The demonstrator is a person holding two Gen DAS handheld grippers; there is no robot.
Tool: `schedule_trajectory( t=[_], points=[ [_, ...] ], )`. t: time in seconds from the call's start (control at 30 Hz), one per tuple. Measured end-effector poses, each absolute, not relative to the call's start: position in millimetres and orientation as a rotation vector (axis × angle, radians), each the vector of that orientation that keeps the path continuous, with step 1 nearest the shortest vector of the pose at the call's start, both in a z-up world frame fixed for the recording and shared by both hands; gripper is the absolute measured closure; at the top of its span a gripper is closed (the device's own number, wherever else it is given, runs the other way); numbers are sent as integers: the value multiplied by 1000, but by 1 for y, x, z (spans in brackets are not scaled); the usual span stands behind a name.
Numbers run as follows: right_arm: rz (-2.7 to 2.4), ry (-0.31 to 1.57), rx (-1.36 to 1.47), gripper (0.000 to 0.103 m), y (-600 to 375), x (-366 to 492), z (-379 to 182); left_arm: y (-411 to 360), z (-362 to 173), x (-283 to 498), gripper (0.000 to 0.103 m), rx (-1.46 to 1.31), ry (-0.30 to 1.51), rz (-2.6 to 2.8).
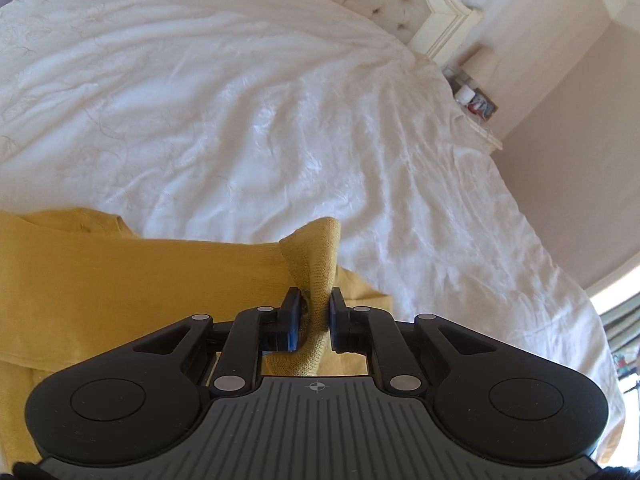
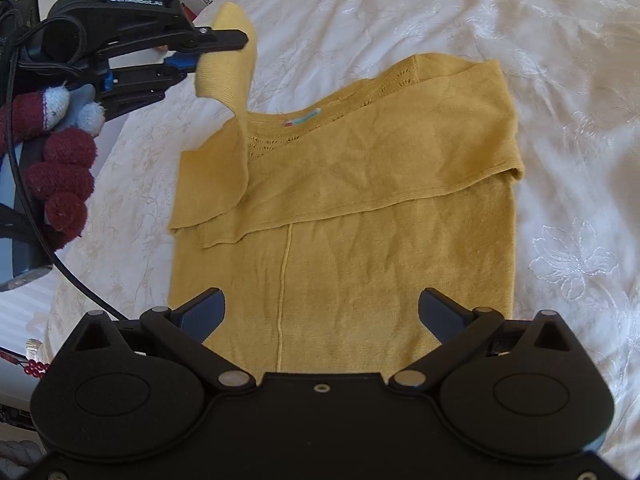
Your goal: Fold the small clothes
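A yellow knit top (image 2: 352,208) lies flat on the white bed cover (image 2: 480,20), neck end far from me, its right sleeve folded across the chest. My left gripper (image 1: 314,312) is shut on the left sleeve cuff (image 1: 316,264) and holds it lifted off the bed; it also shows in the right wrist view (image 2: 212,48), with the sleeve (image 2: 230,80) hanging down to the top's left shoulder. My right gripper (image 2: 322,312) is open and empty, hovering over the lower part of the top with a finger to each side of the centre seam.
The white embroidered cover (image 1: 240,100) spreads over the whole bed. A tufted headboard (image 1: 384,0) and a bedside table with small items (image 1: 476,100) are at the far right. A dark red and white knitted soft toy (image 2: 60,152) sits at the left bed edge.
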State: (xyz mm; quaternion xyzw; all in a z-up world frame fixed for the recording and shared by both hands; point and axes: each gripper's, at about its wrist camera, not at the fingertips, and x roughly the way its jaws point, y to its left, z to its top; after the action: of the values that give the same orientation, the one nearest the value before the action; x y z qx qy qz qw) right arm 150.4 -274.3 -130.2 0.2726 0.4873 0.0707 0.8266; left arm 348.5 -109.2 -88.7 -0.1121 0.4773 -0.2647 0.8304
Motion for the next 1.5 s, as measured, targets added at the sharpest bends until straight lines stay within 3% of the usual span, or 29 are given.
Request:
schedule_trajectory(
  t=[0.27,0.5,0.77,1.5],
  points=[
    [104,1035,581,1,-284,154,-136,-109,-91,318,69,-108,998,-612],
    [57,1013,537,1,-283,182,-133,-37,-130,313,69,10,1072,-420],
    [28,978,499,1,-294,225,-138,44,-172,323,69,-47,1172,-163],
    [59,1068,598,3,-319,283,-191,55,-207,349,61,-96,1210,-79]
  ],
)
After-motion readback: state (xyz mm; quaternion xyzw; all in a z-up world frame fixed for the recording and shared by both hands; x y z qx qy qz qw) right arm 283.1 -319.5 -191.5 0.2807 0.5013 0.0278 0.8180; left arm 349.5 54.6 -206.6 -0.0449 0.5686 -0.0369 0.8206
